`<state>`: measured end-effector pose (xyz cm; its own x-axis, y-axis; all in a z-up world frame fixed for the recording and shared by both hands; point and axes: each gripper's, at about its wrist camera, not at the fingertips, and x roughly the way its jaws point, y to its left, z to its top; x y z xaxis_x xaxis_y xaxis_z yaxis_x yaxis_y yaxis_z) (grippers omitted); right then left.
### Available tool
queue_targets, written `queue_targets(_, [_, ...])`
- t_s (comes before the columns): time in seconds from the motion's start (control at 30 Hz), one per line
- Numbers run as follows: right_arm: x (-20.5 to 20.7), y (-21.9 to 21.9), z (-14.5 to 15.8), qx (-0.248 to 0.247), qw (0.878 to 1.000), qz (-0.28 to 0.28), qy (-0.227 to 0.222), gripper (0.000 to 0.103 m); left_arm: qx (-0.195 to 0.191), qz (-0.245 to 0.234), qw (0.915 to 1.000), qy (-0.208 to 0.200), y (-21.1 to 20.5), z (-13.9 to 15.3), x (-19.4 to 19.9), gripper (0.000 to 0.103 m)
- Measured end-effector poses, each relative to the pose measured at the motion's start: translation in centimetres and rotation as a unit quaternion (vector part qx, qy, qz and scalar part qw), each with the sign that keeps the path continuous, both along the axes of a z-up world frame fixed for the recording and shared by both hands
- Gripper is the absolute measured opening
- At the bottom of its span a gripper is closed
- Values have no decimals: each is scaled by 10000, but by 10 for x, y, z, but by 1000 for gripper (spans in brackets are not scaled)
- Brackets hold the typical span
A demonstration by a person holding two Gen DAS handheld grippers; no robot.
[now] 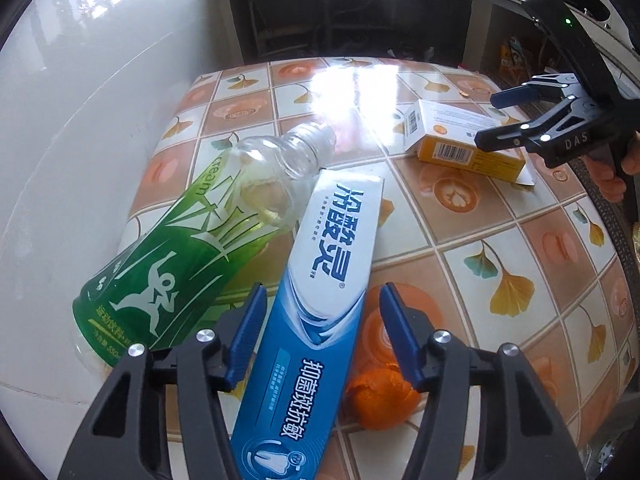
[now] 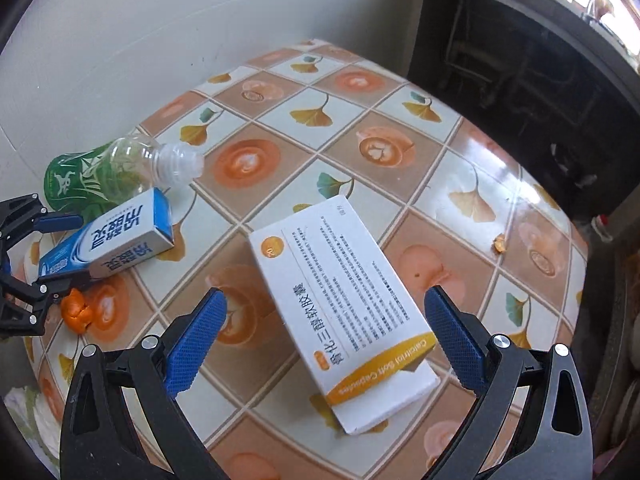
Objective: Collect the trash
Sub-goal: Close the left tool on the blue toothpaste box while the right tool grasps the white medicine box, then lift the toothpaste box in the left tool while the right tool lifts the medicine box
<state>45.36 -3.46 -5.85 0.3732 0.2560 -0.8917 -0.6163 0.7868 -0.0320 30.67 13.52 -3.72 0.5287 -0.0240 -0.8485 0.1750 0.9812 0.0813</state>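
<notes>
Left claw [image 1: 320,336] hung steeply over the long blue-and-white cardboard toothpaste box [image 1: 320,300], its blue pads standing apart on either side of the carton. The left pad [image 1: 248,336] was close against the box edge, the right one clear of it; I could not tell whether the left pad touched. Nothing was clamped.

Right claw [image 2: 324,344], in my other hand, was spread wide around the white-and-yellow cardboard medicine carton [image 2: 344,316], which lay flat on the patterned tablecloth [image 2: 320,116] between the pads with room on both sides. Not gripped either.

Where the rubbish lay:
- Toothpaste box lay slantwise on the table, its far end resting against the neck of the bottle.
- Clear plastic drink bottle with a green label [image 1: 192,248], uncapped, lay on its side just left of the toothpaste box, near the white wall [image 1: 80,120].
- Crumpled piece of orange peel [image 1: 380,396] sat just beside the toothpaste box, on its right, under my right-hand pad.
- Medicine carton sat well apart from those three, on the open side of the table.
- A small crumb [image 2: 499,243] lay beyond the carton.

No bin or bag showed in either view. By my reckoning nothing was collected yet: all four pieces were on the table, with both claws placed to take one box each. Bottle and peel would be left after that.
</notes>
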Motion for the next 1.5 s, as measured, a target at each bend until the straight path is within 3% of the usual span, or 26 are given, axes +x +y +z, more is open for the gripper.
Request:
queue_targets(0.3, [15,6,-28,-424,9987,152,232,94,161,11,9998,135,-1,-13,9,52])
queue_targets(0.37, [13,5,-27,-423,9989,110,157,85,171,6,9998,101,-1,-13,9,50])
queue_targets(0.53, [8,0,-21,-297,9995,-24,44,77,152,74,9997,-150,1,-4,3,49])
queue_targets(0.7, [-6,-11,-2,-137,9994,-257,-158,76,5,134,9987,-500,6,19,-13,48])
queue_targets(0.93, [-64,-36,38,319,9970,-582,-391,76,-678,152,9944,-791,21,59,-61,48])
queue_targets(1.1, [-127,-63,60,825,9913,-991,-279,76,-1409,-88,9877,-667,17,70,-100,48])
queue_targets(1.2, [-165,-77,62,1022,9856,-1338,-181,76,-1850,-214,9817,-388,3,60,-122,48])
queue_targets(1.37, [-216,-93,54,1113,9742,-1955,-185,76,-2134,-407,9761,33,-29,26,-137,48])
queue_targets(1.5, [-241,-103,40,1110,9605,-2547,-186,76,-2036,-625,9770,86,-59,12,-141,48])
